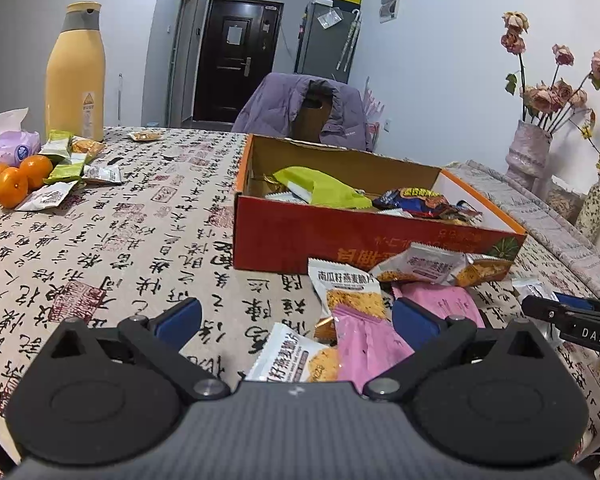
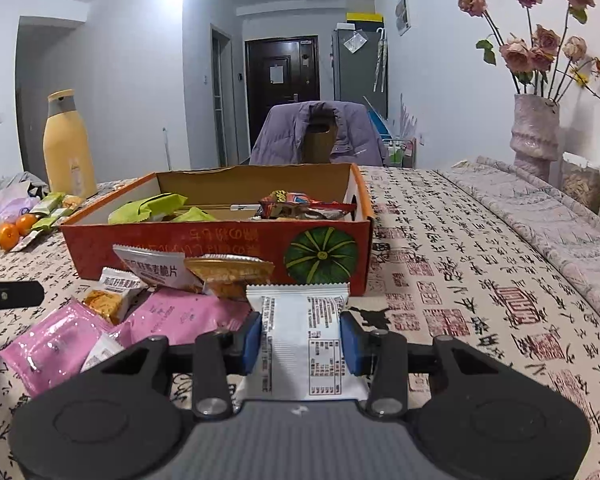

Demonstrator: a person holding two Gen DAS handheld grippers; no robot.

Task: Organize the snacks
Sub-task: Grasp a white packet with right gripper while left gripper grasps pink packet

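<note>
Beside the box (image 2: 220, 248), we grip a white packet (image 2: 300, 340) in our right gripper (image 2: 300, 344).
Some snacks (image 1: 320, 188) are boxed; loose packets (image 1: 364, 320) remain, and our left gripper (image 1: 296, 320) waits empty, spread wide.

Cardboard box (image 2: 216, 256): on the table (image 2: 460, 264), mid-table, snack packets inside.
Loose packets (image 2: 152, 276): just before the box's near wall, some overlapping, two leaning on it.
White packet (image 2: 304, 344): between the right gripper's (image 2: 300, 338) pads, before the box.
Left gripper (image 1: 296, 320): above the loose pile, left of the right gripper.
Oranges (image 1: 12, 180): far left, beside more packets.
Bottle (image 1: 76, 72): behind the oranges.
Vase (image 2: 534, 136): far right.
Chair (image 2: 318, 136): behind the box.
</note>
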